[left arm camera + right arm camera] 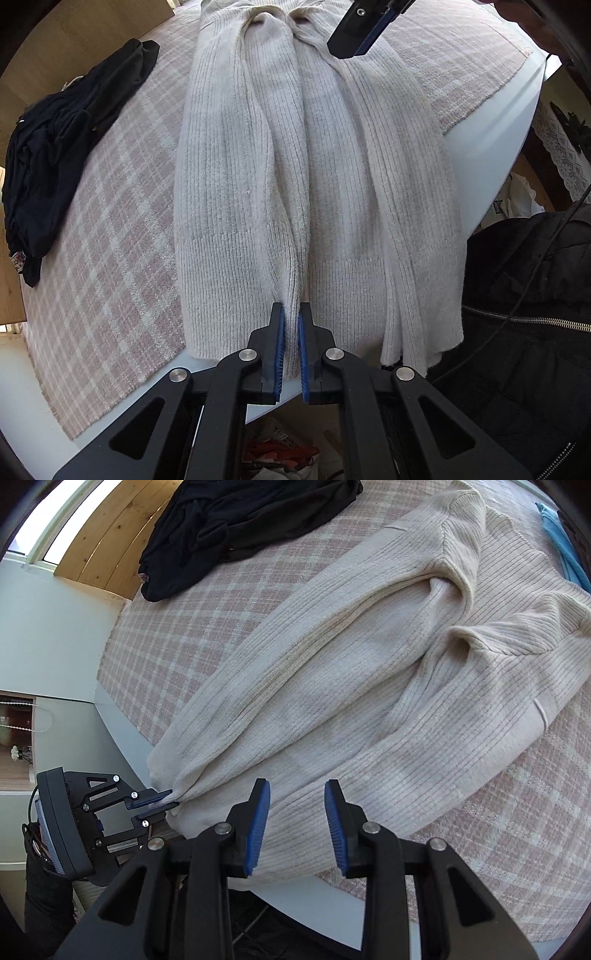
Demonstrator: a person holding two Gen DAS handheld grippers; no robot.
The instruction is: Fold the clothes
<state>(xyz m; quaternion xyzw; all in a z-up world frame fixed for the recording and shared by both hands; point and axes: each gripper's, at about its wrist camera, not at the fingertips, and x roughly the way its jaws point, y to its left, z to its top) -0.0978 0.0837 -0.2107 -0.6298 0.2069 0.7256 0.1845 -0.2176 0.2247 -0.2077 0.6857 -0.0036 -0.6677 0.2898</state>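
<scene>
A cream ribbed sweater (314, 177) lies lengthwise on a pink plaid cloth (110, 229), both sleeves folded in over its body. My left gripper (291, 317) is shut on a fold of the sweater's hem at the table's near edge; it also shows in the right wrist view (168, 799) pinching that hem. My right gripper (297, 794) is open and empty, hovering over the sweater (332, 686) along its side. In the left wrist view the right gripper (354, 44) hangs over the collar end.
A heap of black clothes (62, 147) lies on the cloth's left side, also in the right wrist view (236, 528). A blue item (565, 550) lies past the collar. A black zipped jacket (524, 317) is at the right, off the white table (491, 147).
</scene>
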